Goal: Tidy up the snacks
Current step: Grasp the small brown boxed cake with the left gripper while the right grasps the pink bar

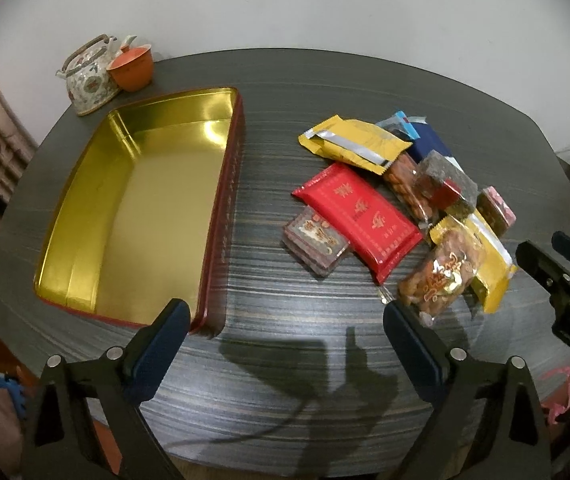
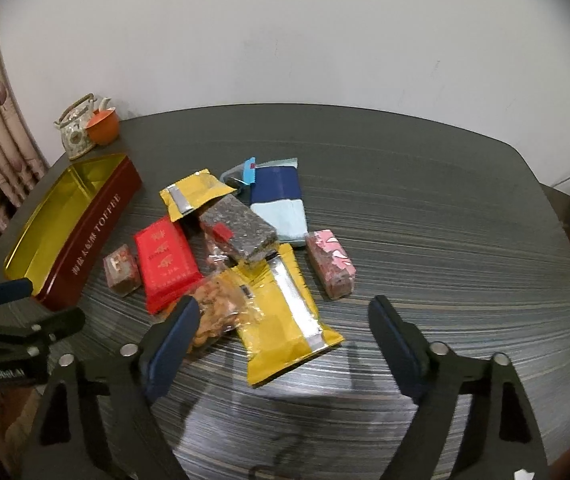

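While the dark striped table [image 1: 305, 80] carries everything, the biggest thing on it is the red toffee tin [image 1: 221, 216], lid off and gold interior bare, lying on the left side, probably as the place the snacks are meant to go. Nothing lies in it yet, so the sorting looks not yet begun. To its right, well apart from the tin wall, the snacks sit in a loose heap, some overlapping: a red packet [image 1: 359, 216] resting partly on a small clear-wrapped square sweet [image 1: 317, 240], a yellow foil pouch [image 1: 355, 142] at the far edge, a blue packet [image 2: 279, 196], a dark speckled bar [image 2: 241, 230] riding on top of the pile, a second yellow foil pouch [image 2: 285, 312] nearest the grippers, a clear bag of nuts [image 1: 441, 276] beside it, and a pink-wrapped block [image 2: 331, 264] lying alone to the right. At the far left corner stand a floral teapot [image 1: 87, 76] and an orange cup [image 1: 131, 68], touching, out of the working area.

Spread wide and holding nothing, the left gripper [image 1: 285, 312] hovers between tin and heap. Equally wide and unladen, the right gripper [image 2: 285, 314] hangs over the near yellow pouch, seemingly the first pick.
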Action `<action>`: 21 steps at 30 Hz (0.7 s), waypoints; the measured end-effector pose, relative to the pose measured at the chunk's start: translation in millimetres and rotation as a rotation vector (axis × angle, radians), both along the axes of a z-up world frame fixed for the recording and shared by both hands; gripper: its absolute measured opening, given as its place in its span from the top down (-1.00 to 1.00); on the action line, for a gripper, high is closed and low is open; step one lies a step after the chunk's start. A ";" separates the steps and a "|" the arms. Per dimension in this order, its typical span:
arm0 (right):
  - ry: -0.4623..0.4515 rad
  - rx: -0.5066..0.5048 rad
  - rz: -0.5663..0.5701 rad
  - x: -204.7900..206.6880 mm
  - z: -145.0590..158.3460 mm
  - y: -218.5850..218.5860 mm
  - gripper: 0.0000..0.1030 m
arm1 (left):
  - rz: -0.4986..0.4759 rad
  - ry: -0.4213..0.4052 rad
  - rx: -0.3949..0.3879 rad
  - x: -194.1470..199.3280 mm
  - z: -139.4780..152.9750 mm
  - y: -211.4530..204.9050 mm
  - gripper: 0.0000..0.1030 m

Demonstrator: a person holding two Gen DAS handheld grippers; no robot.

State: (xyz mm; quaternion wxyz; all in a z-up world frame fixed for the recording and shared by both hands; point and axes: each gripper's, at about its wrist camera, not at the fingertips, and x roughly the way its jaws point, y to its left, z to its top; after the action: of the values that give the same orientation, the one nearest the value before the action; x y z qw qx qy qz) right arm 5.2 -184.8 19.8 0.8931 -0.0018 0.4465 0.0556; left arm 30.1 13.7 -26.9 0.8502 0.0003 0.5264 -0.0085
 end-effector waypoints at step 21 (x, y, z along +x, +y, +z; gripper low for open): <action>0.082 -0.047 0.107 65.5 -41.4 -31.4 0.22 | 0.020 0.030 -0.031 21.6 6.0 -0.3 -0.78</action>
State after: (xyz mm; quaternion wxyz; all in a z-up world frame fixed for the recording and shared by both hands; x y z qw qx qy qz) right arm 70.7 -216.2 -21.6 0.8695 -0.0445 0.4832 0.0928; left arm 51.7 13.4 -21.0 0.8422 -0.0183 0.5388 -0.0080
